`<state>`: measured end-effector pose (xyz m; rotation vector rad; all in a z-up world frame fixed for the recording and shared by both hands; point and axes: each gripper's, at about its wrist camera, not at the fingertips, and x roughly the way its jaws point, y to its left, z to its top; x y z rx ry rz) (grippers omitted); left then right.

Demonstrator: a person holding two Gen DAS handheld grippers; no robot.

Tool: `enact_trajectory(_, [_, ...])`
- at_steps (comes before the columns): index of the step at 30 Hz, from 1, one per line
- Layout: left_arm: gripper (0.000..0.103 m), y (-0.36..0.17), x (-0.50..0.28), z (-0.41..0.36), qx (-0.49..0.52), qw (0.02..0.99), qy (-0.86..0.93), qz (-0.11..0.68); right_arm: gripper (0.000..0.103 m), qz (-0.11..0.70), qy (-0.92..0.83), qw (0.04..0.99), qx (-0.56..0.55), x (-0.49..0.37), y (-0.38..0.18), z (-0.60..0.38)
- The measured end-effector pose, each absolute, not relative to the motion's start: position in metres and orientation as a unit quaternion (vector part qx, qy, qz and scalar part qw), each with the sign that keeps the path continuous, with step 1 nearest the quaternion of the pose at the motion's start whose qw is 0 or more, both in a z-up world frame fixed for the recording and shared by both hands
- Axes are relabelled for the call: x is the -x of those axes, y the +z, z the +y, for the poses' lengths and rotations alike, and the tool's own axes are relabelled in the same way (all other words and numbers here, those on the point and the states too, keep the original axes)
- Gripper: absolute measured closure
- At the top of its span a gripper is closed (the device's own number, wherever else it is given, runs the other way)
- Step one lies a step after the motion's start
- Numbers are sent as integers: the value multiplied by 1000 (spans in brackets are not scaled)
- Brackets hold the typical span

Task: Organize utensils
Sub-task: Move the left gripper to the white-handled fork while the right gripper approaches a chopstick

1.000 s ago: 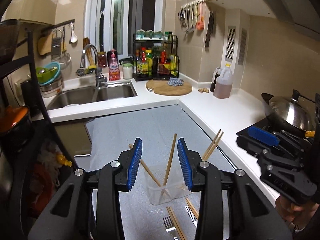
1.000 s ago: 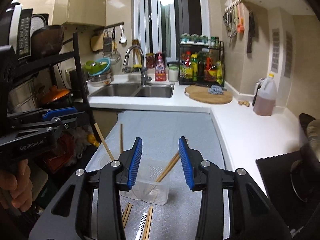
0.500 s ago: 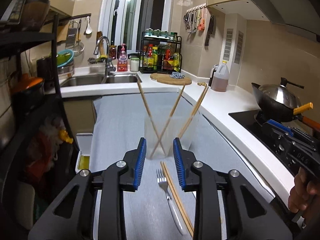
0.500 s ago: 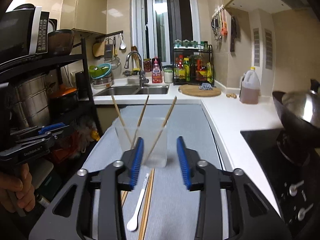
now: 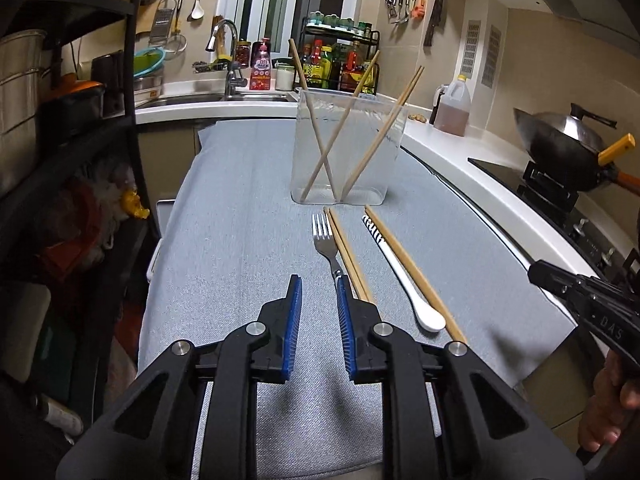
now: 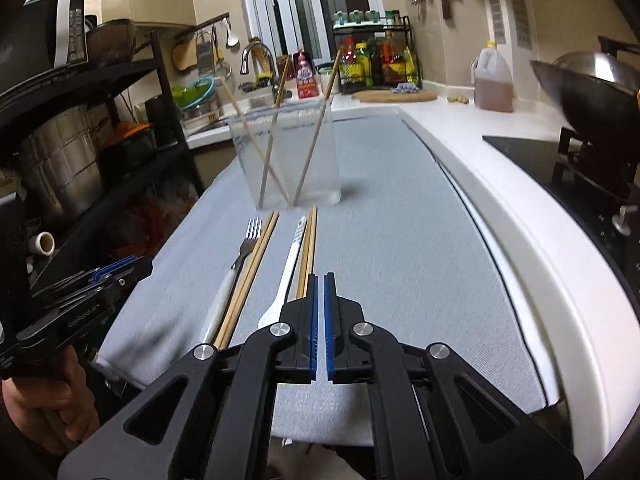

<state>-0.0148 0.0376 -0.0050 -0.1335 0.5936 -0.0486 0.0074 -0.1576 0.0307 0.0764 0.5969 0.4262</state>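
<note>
Blue-padded, both grippers are now pulling back low toward the grey mat's near edge, left gripper narrowing yet empty, right gripper nearly closed on nothing, leaving three chopsticks in the clear container mid-mat, fork, spoon and loose chopsticks awaiting pickup.

Your left gripper's right finger hides the fork's handle and the near ends of the 2 chopsticks beside it. Ahead of your right gripper, its fingers cover the near ends of another chopstick pair; the table's near edge is blurred.
</note>
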Motion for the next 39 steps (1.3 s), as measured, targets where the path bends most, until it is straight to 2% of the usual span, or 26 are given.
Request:
enact_trajectory(5, [85,-12,10,39,72,951,-28,299,96,321,212,922,-41,-17,8,-146])
enact_trajectory(15, [85,-23,8,40,80,945,-35,317,96,372,212,903,-30,-46,-26,-119])
enact_trajectory(29, [84,-45,-10,19,96,927,-58,358,94,370,208,906,-1,-40,-32,-113])
enact_trajectory(32, [78,-50,-13,10,93,924,-60,367,98,368,204,907,7,-38,-32,-115])
enact_trajectory(34, [78,-55,-17,4,82,921,-51,376,98,368,199,908,3,-37,-32,-119])
enact_trajectory(37, [78,-57,-19,1,76,921,-44,381,98,369,192,909,-5,-37,-32,-127])
enact_trajectory(39, [84,-56,-18,3,69,921,-36,381,98,369,188,910,-6,-36,-32,-131])
